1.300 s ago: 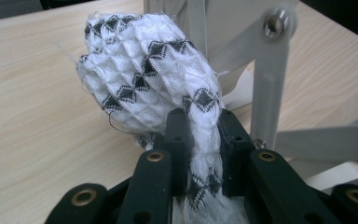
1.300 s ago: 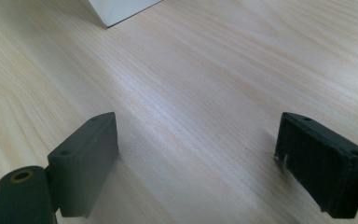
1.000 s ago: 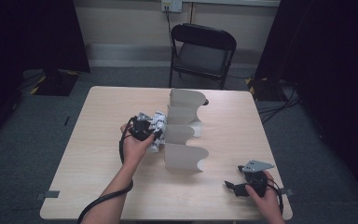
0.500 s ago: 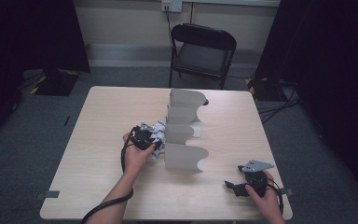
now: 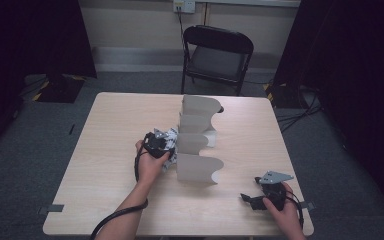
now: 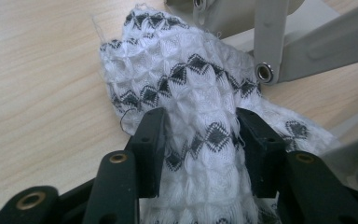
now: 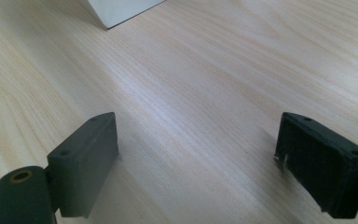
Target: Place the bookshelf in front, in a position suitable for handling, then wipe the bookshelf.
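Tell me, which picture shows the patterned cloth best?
The left gripper view: the cloth sits close up between the jaws, its black diamonds clear. The high view shows it as a small pale bundle beside the rack.

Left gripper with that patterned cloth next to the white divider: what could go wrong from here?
1. The left gripper is shut on the bunched white cloth only partway along it; loose cloth lies beyond the jaws and could drag or slip out.
2. The cloth lies against the white divider rack, whose metal bracket sits right over it; the knit could snag there, or a pull might shift the rack.
3. The right gripper rests open, apart, bracing nothing.
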`<state>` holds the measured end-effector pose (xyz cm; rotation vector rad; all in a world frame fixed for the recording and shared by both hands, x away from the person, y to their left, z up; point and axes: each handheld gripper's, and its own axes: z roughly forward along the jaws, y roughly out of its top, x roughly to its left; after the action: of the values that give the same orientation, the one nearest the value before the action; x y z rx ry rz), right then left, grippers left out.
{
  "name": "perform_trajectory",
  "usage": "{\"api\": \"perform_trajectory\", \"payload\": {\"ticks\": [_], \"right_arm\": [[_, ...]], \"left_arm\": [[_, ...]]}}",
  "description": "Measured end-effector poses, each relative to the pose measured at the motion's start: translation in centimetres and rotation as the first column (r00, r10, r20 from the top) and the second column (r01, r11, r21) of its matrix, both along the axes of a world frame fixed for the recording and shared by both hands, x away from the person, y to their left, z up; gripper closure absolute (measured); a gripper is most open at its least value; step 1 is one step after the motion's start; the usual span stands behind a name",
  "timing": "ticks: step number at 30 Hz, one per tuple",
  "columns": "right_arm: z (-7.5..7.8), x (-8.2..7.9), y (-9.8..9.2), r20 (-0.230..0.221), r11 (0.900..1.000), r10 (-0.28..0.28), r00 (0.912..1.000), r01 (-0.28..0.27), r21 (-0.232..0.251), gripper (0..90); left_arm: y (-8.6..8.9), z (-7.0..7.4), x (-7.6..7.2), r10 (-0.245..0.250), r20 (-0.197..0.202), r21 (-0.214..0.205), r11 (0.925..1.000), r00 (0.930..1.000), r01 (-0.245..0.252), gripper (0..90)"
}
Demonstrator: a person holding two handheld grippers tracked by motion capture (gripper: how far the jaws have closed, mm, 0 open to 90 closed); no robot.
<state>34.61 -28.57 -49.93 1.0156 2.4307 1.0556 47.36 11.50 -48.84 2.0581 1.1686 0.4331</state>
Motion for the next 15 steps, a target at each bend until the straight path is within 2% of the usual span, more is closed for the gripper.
{"api": "perform_trajectory", "payload": {"ticks": [2,4,6,10,11,15], "right_arm": [[0.0,0.0,0.0,0.0,1.0,0.0,1.0,0.0,0.0,12.3],[0.0,0.0,0.0,0.0,1.0,0.0,1.0,0.0,0.0,12.3],[0.0,0.0,0.0,0.0,1.0,0.0,1.0,0.0,0.0,12.3],[0.0,0.0,0.0,0.0,1.0,-0.001,1.0,0.001,0.001,12.3],[0.0,0.0,0.0,0.0,1.0,0.0,1.0,0.0,0.0,12.3],[0.0,0.0,0.0,-0.001,1.0,-0.001,1.0,0.001,0.001,12.3]], "left_arm": [[0.1,0.6,0.0,-0.008,-0.023,0.024,0.9997,0.9997,0.009,68.8],[0.3,0.9,0.0,-0.012,-0.048,0.008,0.9999,0.9988,0.012,72.7],[0.7,1.1,0.0,-0.01,-0.052,-0.011,0.9999,0.9986,0.009,74.3],[1.3,1.7,-0.3,-0.011,-0.051,-0.032,0.9994,0.9987,0.009,76.9],[1.3,2.0,-0.3,-0.011,-0.045,-0.05,0.9987,0.9989,0.009,77.2],[1.4,3.8,-0.2,-0.007,-0.015,-0.088,0.9961,0.9999,0.006,77.7]]}}
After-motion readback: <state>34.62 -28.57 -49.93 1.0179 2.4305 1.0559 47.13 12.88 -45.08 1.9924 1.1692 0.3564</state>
